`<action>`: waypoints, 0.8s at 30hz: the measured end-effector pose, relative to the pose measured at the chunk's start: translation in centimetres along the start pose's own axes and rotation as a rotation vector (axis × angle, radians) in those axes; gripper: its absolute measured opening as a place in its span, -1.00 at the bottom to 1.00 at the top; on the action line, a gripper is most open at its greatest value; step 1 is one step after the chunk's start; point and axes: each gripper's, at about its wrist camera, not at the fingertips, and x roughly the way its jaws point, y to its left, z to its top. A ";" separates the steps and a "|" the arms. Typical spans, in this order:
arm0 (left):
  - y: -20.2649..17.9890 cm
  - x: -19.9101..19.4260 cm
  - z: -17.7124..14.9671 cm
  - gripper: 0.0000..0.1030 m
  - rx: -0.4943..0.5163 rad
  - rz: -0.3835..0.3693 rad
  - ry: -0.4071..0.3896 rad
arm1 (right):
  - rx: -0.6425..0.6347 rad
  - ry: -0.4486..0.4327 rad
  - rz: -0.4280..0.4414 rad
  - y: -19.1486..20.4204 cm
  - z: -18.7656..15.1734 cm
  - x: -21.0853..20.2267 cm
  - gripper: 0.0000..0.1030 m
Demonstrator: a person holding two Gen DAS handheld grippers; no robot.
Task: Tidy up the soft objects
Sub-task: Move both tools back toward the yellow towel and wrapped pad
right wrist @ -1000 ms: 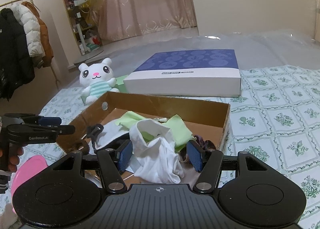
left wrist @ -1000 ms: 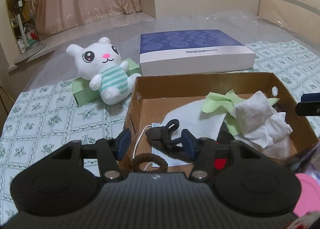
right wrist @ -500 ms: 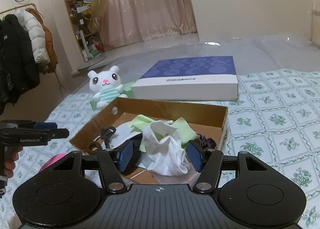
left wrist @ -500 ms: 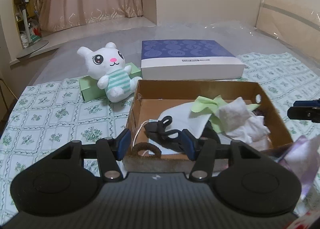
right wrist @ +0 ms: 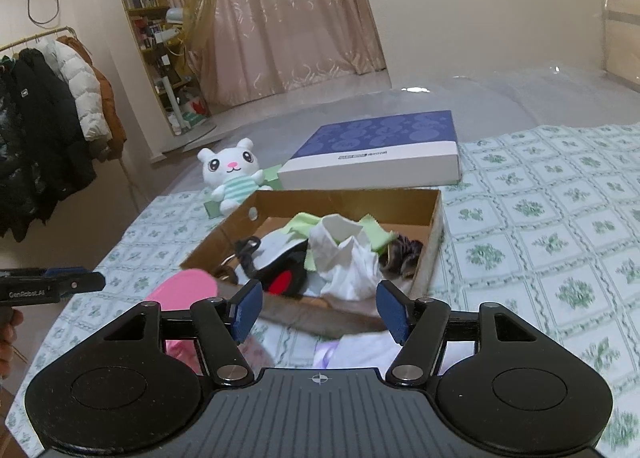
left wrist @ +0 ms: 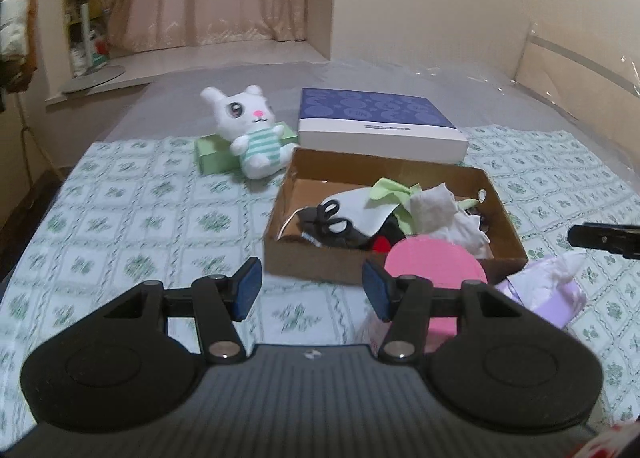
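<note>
An open cardboard box lies on the flowered bedspread. It holds a crumpled white cloth, a green cloth, a black looped item and a dark scrunchie. A white plush bunny leans on a green box behind it. My left gripper hangs open and empty, short of the box's near wall. My right gripper is also empty, its jaws opening, above the box's near edge.
A flat blue-and-white box lies behind the cardboard box. A pink round object and a purple tissue pack sit in front of it. Coats hang on a rack at the left.
Both grippers have drawn back and risen away from the box, which now lies ahead of the fingers instead of between them. The pink object and tissue pack have come into view.
</note>
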 end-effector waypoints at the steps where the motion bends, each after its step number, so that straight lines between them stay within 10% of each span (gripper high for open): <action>1: 0.1 -0.8 -0.4 0.02 -0.015 0.005 -0.001 | 0.006 -0.002 -0.001 0.1 -0.3 -0.5 0.24; 24: -1.8 -12.3 -11.5 0.03 -0.136 0.038 0.045 | 0.107 0.151 0.018 3.3 -11.5 -9.1 0.26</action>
